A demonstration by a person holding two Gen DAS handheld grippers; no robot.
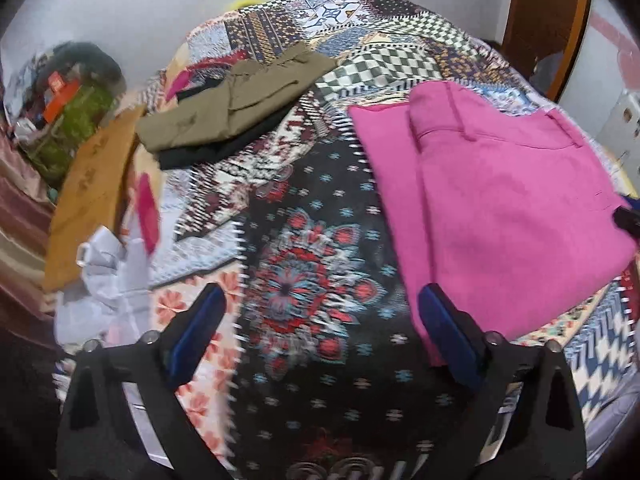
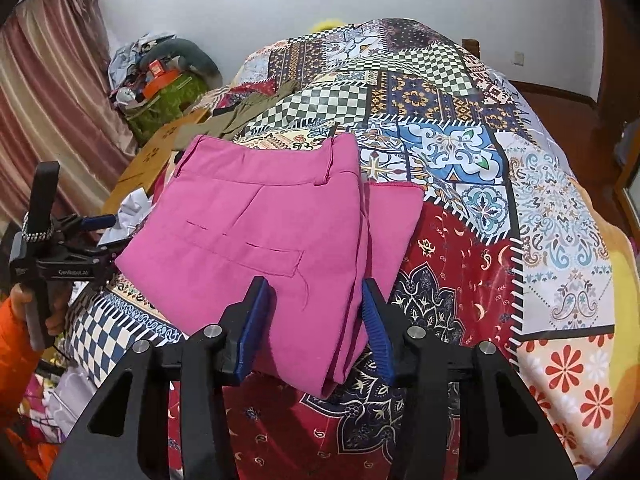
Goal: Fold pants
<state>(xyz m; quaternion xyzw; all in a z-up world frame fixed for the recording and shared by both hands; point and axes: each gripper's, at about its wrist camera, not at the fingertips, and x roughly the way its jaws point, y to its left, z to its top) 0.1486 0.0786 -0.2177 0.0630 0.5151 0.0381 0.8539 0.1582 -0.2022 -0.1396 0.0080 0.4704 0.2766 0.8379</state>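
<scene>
The bed (image 2: pixel 460 240) has a patchwork cover; on it lie folded pink pants (image 2: pixel 260 232) and folded olive pants (image 1: pixel 240 108), apart.

Pink pants (image 2: pixel 256 248), folded into a compact, roughly square bundle, lie flat on a patchwork bedspread (image 2: pixel 460 152). In the right wrist view the waistband with its belt loops runs along the 12 o'clock edge, two welt pockets face up, and a folded leg layer juts out at 3 o'clock. In the left wrist view the pants (image 1: pixel 500 208) fill the 2 o'clock area, waistband toward 1 o'clock, fabric smooth with few creases.
</scene>
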